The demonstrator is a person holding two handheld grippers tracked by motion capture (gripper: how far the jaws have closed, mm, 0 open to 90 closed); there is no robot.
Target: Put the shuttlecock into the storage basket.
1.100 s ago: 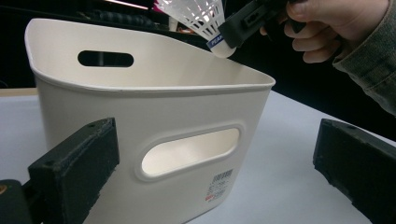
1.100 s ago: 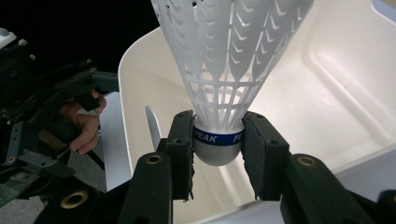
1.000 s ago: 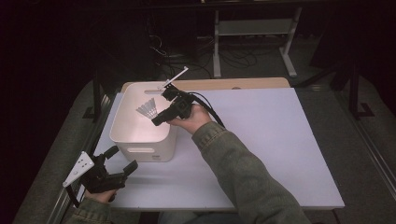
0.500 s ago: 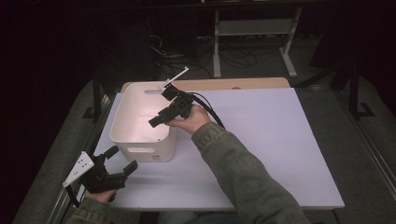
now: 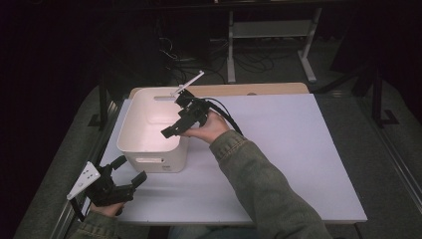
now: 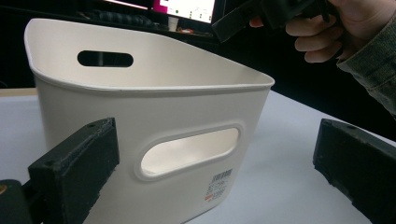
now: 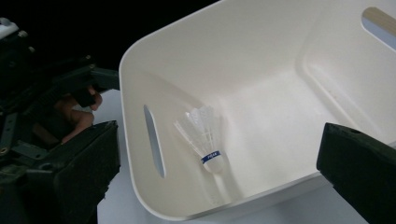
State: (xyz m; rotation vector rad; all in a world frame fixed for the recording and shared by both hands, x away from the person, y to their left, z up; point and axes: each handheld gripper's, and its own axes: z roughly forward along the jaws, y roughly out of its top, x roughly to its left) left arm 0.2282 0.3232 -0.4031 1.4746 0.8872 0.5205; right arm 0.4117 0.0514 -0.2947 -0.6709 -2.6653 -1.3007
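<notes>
the shuttlecock [image 7: 204,139] lies on the floor of the bin [image 5: 130,130], cork toward the near wall, feathers fanned up and away; it rests free, touching no gripper; the bin stands at the table's [image 5: 298,149] far left corner, a slot handle in each end wall; the right gripper [image 5: 171,132] hangs over the bin's near right rim, tilted down into it, jaws wide apart and holding nothing; that pose suits a drop just made, judging by the shuttlecock lying right below its line of sight; the left gripper [image 5: 132,172] rests low at the near left edge of the table, pointed at the bin's near wall, jaws likewise spread and bare; it sits clear of the bin, likely kept out of the working hand's way.
</notes>
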